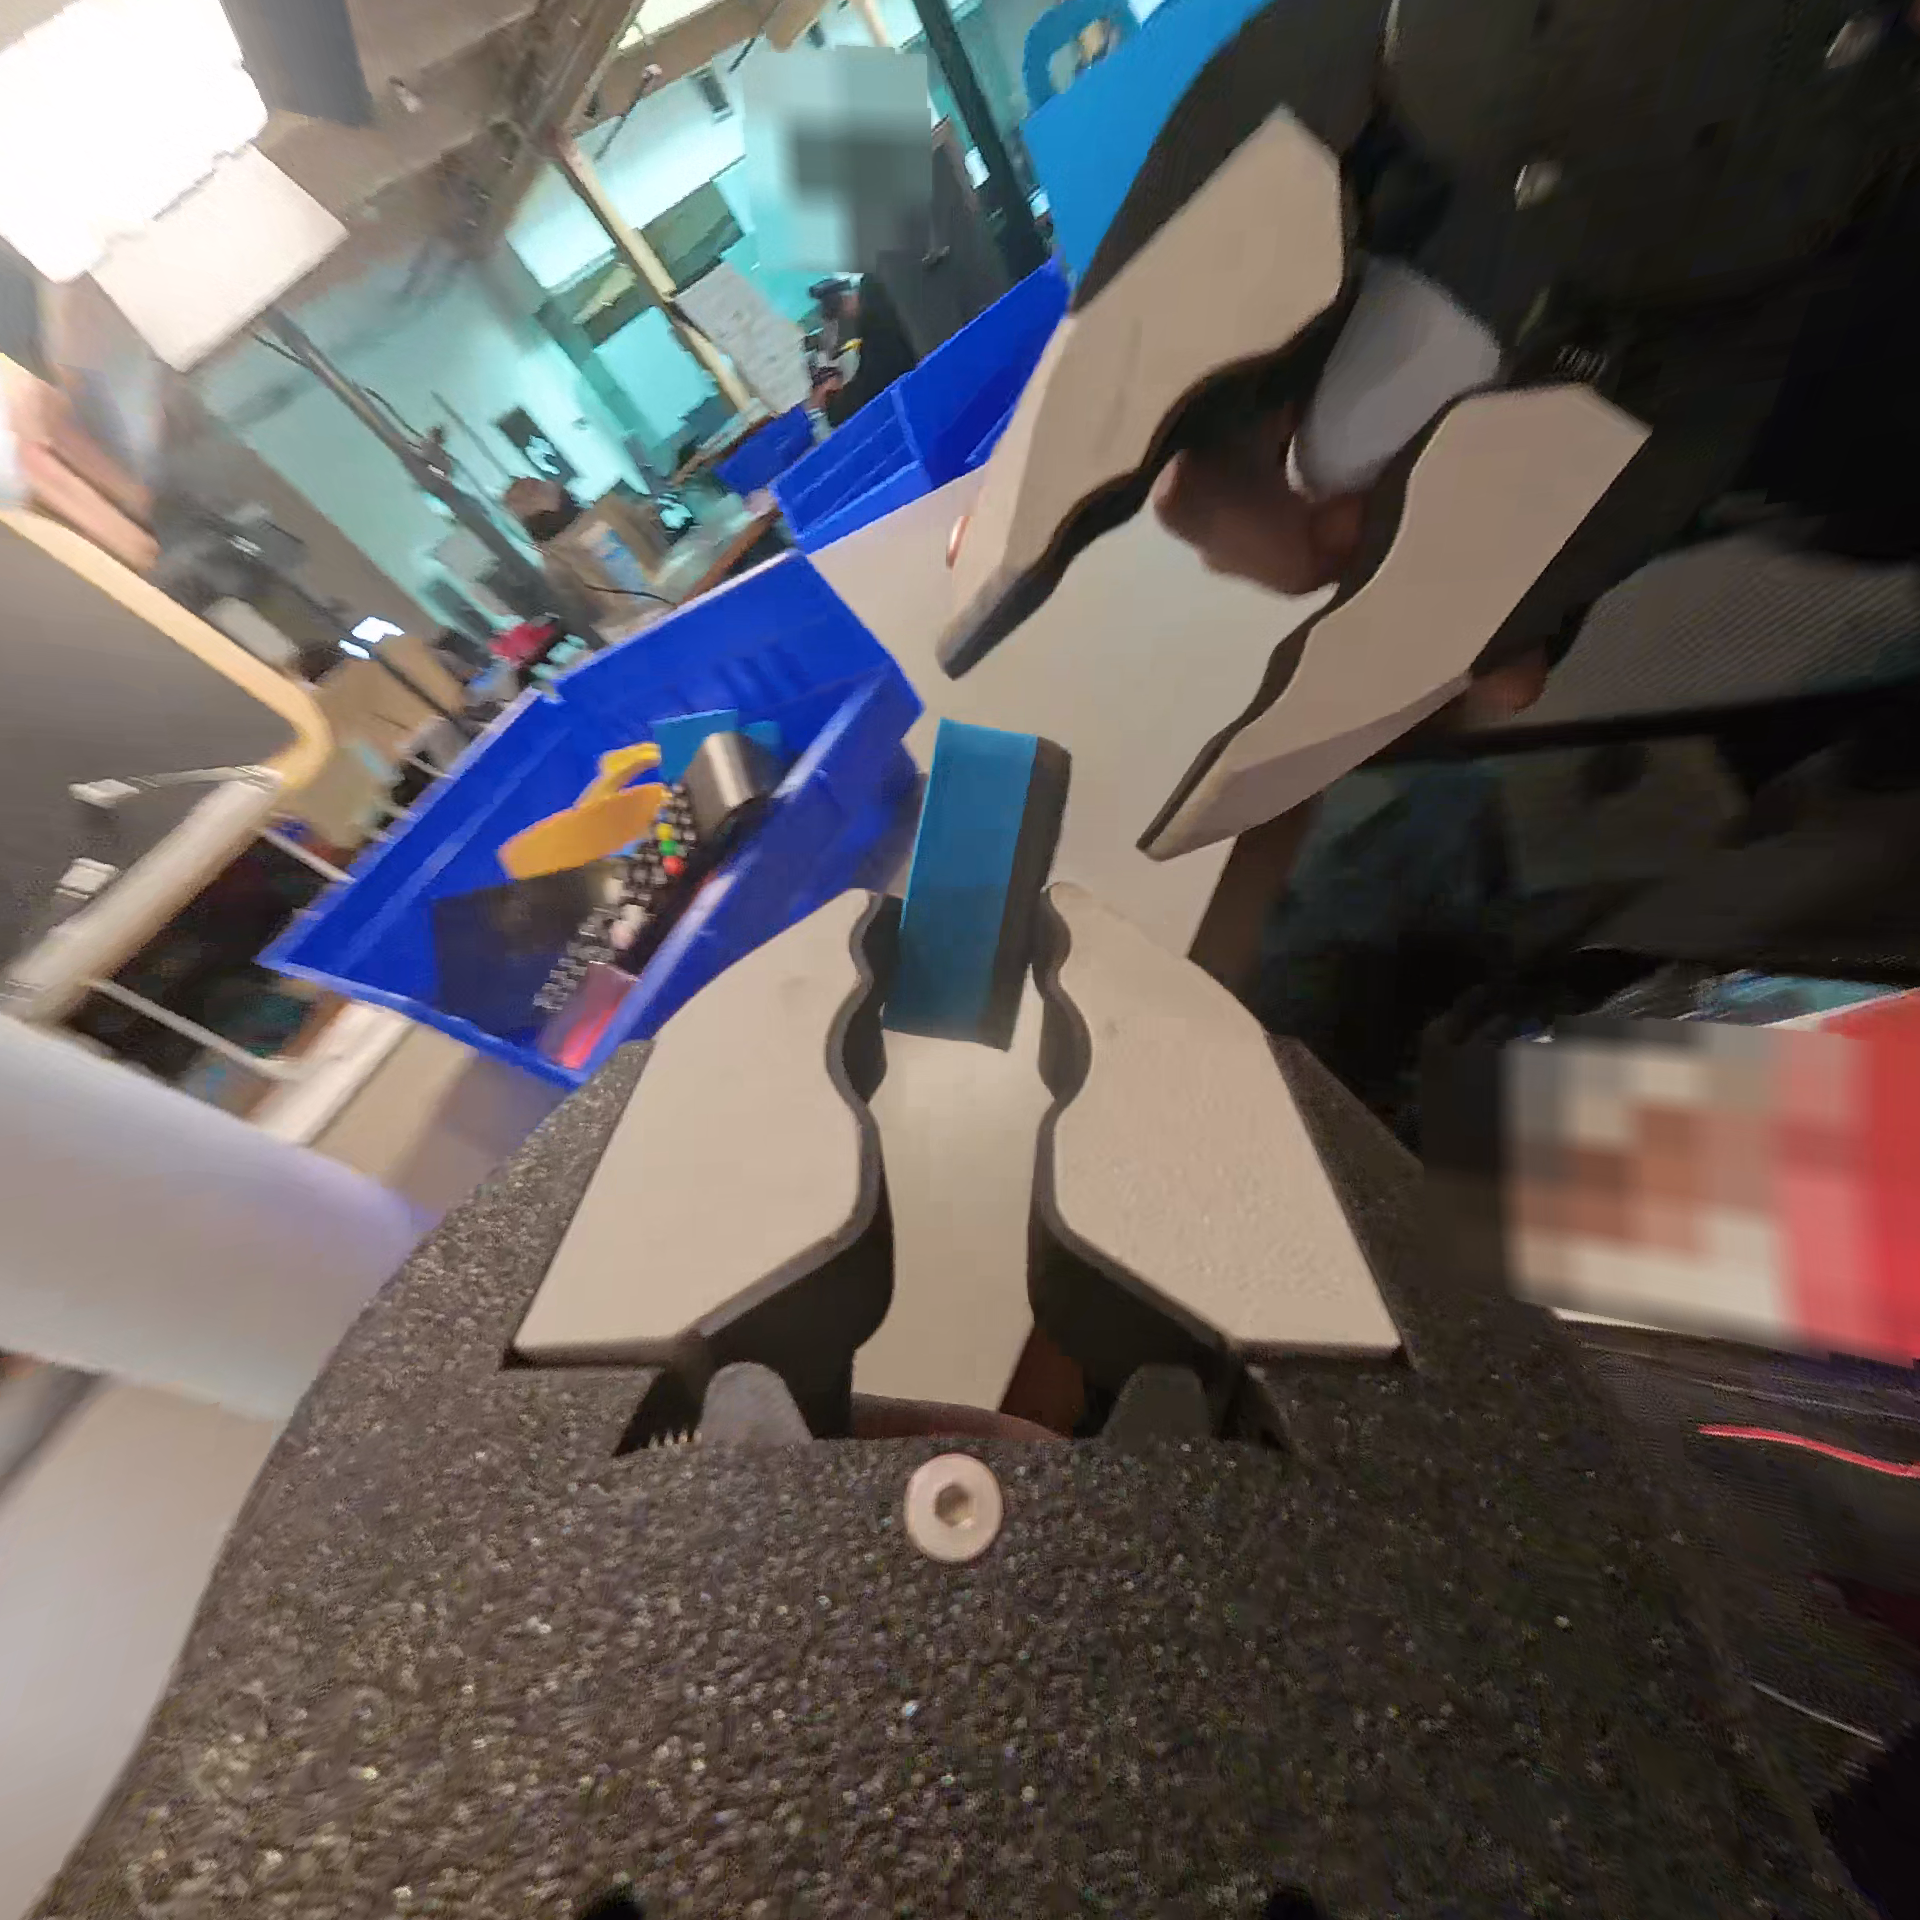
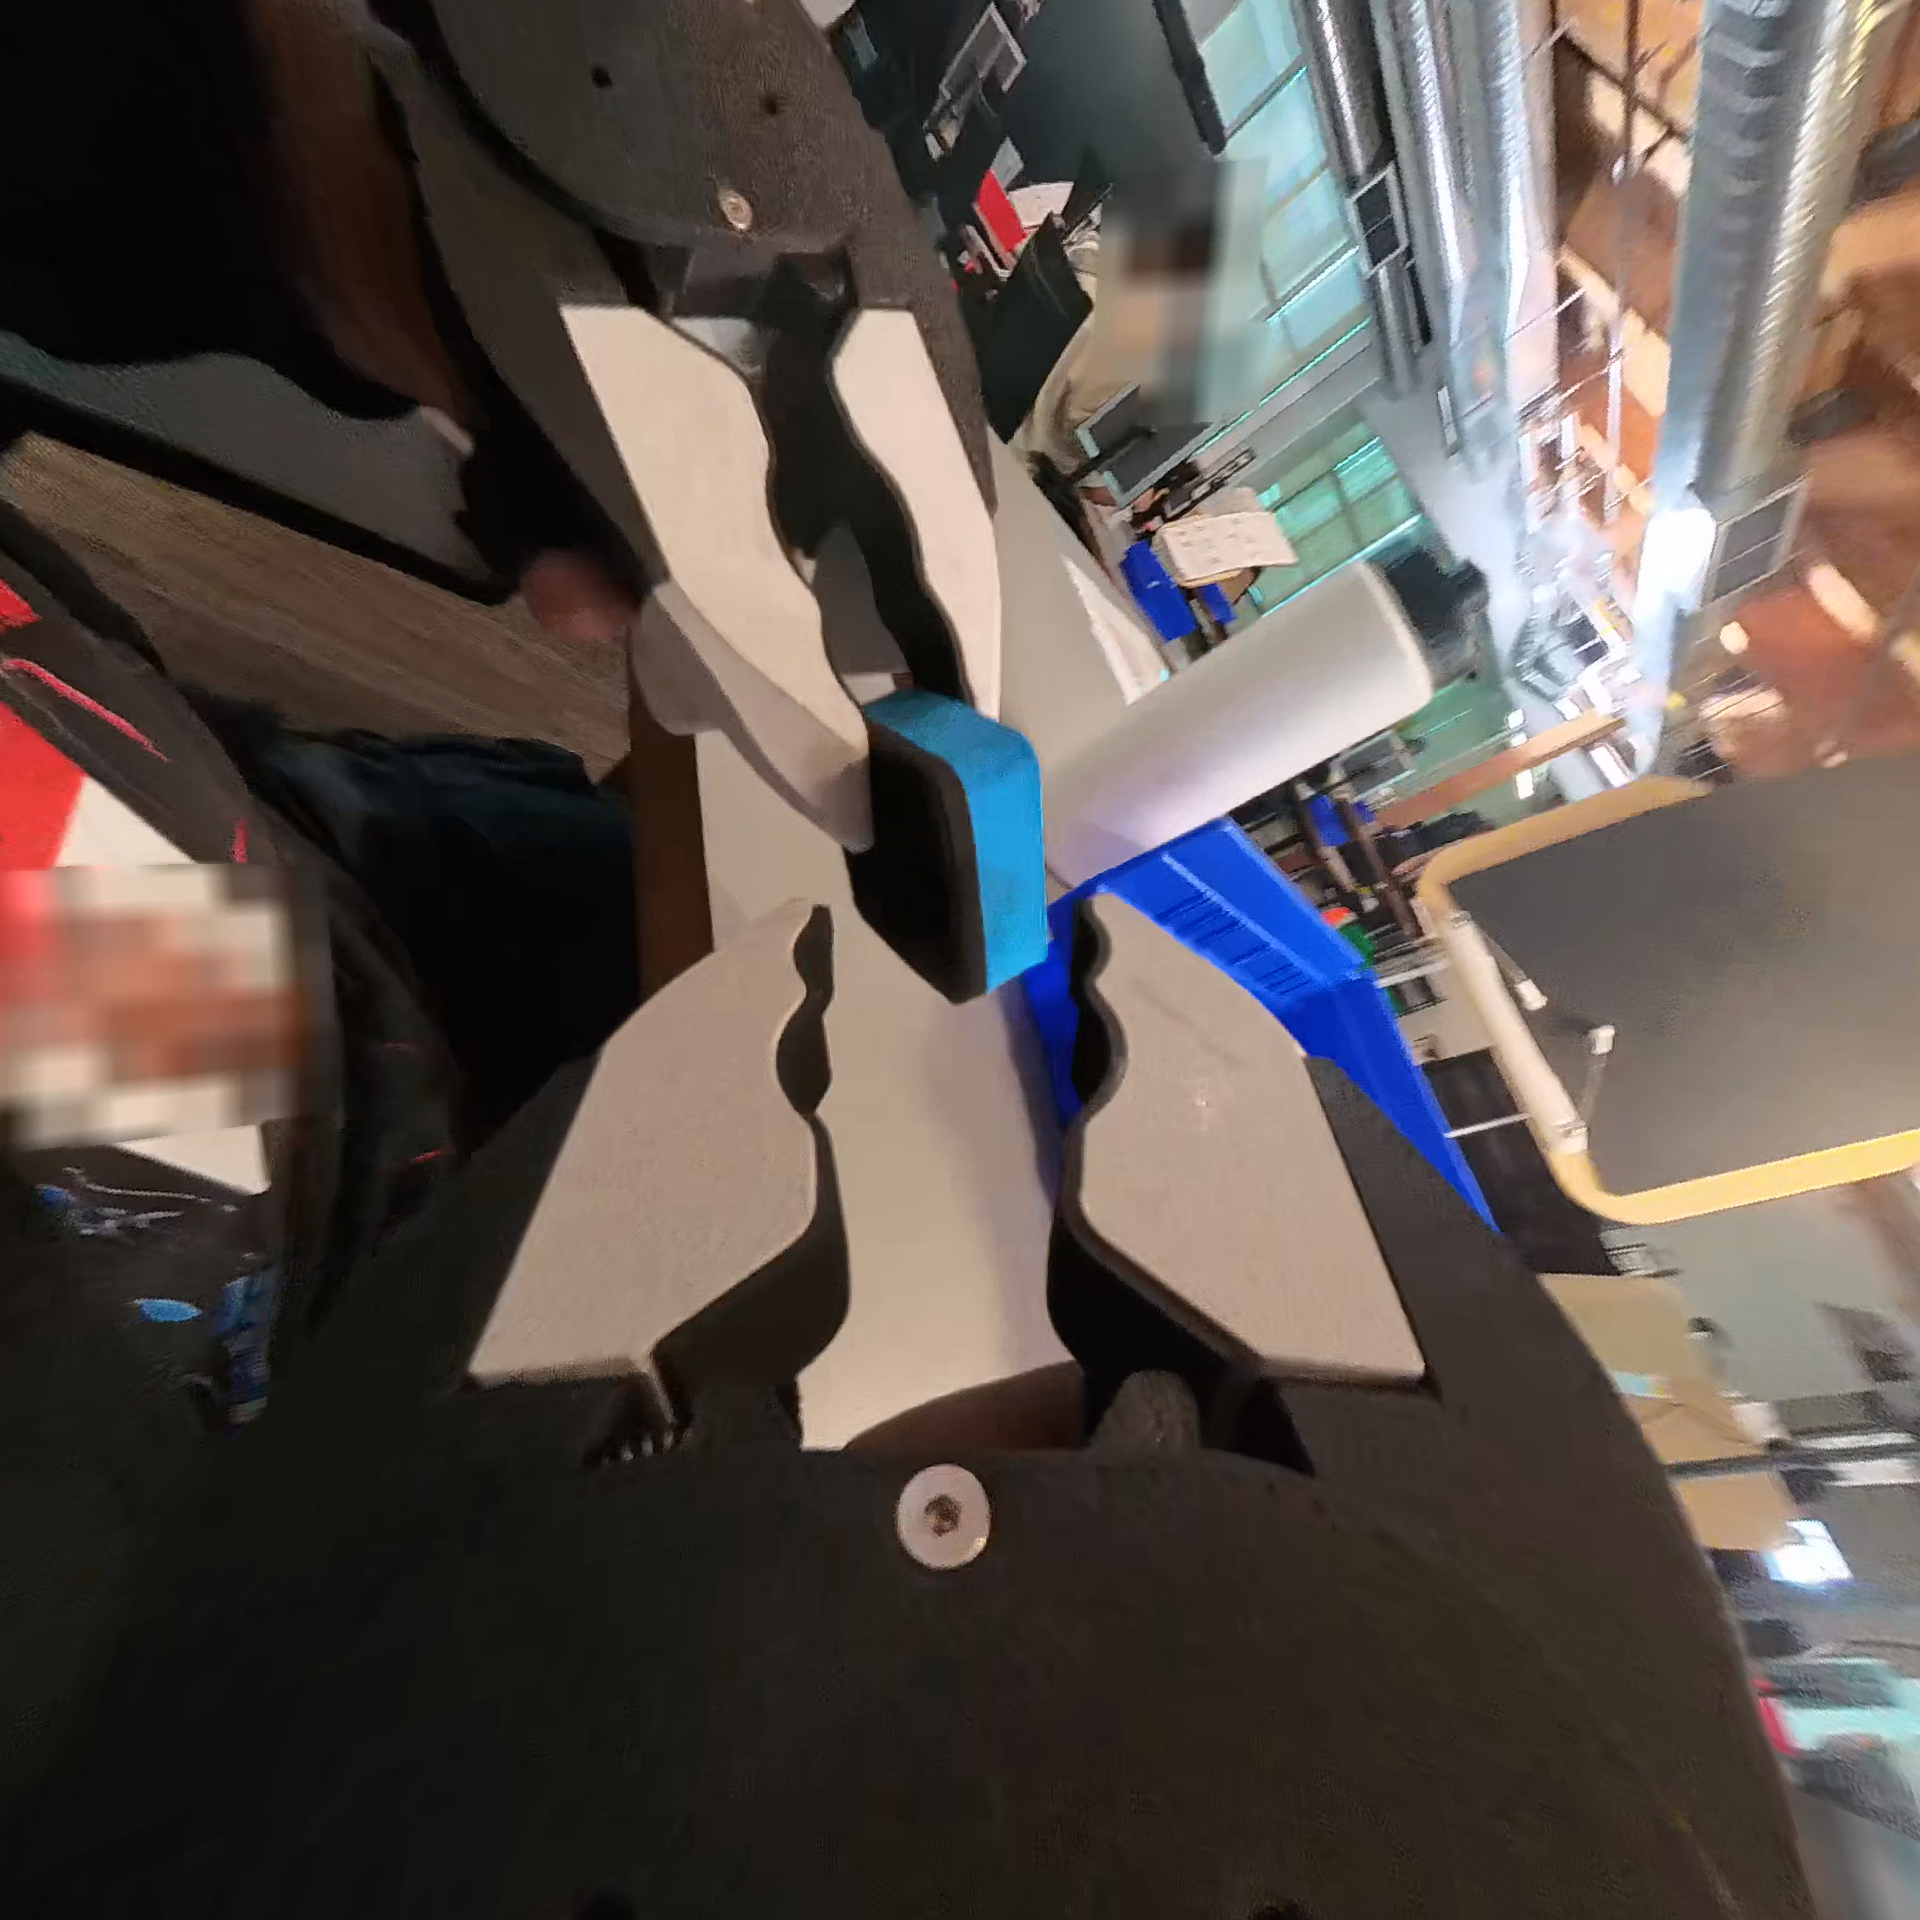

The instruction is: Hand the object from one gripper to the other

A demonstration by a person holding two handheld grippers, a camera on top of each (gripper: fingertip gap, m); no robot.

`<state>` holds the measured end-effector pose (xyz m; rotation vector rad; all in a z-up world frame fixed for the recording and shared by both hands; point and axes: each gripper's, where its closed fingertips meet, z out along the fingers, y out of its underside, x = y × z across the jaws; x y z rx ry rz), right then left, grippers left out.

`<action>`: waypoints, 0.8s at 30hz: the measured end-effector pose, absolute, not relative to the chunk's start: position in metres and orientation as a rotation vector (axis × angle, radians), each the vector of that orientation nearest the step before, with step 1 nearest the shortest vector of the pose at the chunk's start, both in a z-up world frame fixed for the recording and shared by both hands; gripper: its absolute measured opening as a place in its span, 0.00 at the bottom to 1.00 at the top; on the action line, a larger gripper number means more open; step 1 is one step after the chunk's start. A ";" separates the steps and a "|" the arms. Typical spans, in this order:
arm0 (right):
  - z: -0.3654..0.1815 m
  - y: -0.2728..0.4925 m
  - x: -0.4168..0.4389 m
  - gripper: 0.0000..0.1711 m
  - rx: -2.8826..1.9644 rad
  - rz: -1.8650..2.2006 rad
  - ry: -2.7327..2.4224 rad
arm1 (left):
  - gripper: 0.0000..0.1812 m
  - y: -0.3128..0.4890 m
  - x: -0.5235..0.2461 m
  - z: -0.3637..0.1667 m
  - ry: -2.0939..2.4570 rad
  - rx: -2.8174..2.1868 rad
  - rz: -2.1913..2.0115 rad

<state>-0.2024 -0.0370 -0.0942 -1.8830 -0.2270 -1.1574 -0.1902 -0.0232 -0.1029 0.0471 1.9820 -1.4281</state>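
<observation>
The left gripper (image 1: 956, 935) pinches the blue-and-black eraser (image 1: 977, 883) by its lower end above the table (image 1: 1101, 665), while the right gripper (image 2: 951, 935) hangs spread just short of it, so an early release could drop it.

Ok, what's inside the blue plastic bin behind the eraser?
The blue plastic bin holds a yellow flat piece, a black cylinder, a blue block and a dark keypad-like item. The bin's near wall hides its floor.
</observation>
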 end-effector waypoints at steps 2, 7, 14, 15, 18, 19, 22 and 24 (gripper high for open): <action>-0.089 -0.034 -0.204 0.26 -1.867 -1.249 -0.284 | 0.14 -0.023 -0.188 -0.102 1.903 0.125 -1.279; -0.093 -0.028 -0.201 0.27 -1.908 -1.397 -0.410 | 0.14 -0.028 -0.190 -0.104 1.771 0.304 -1.079; -0.094 -0.031 -0.196 0.14 -1.853 -1.627 -0.582 | 0.20 -0.026 -0.199 -0.098 1.836 0.250 -1.339; -0.090 -0.033 -0.195 0.14 -1.818 -1.694 -0.627 | 0.23 -0.024 -0.200 -0.096 1.884 0.203 -1.436; -0.083 -0.037 -0.198 0.14 -1.691 -1.871 -0.802 | 0.30 -0.017 -0.204 -0.088 2.065 -0.005 -1.811; -0.083 -0.038 -0.199 0.13 -1.649 -1.921 -0.870 | 0.31 -0.014 -0.202 -0.082 2.095 -0.113 -1.961; -0.082 -0.038 -0.201 0.14 -1.542 -2.009 -1.017 | 0.32 -0.009 -0.188 -0.076 2.174 -0.529 -2.337; -0.083 -0.037 -0.202 0.14 -1.494 -2.032 -1.085 | 0.32 -0.012 -0.184 -0.083 2.250 -0.749 -2.519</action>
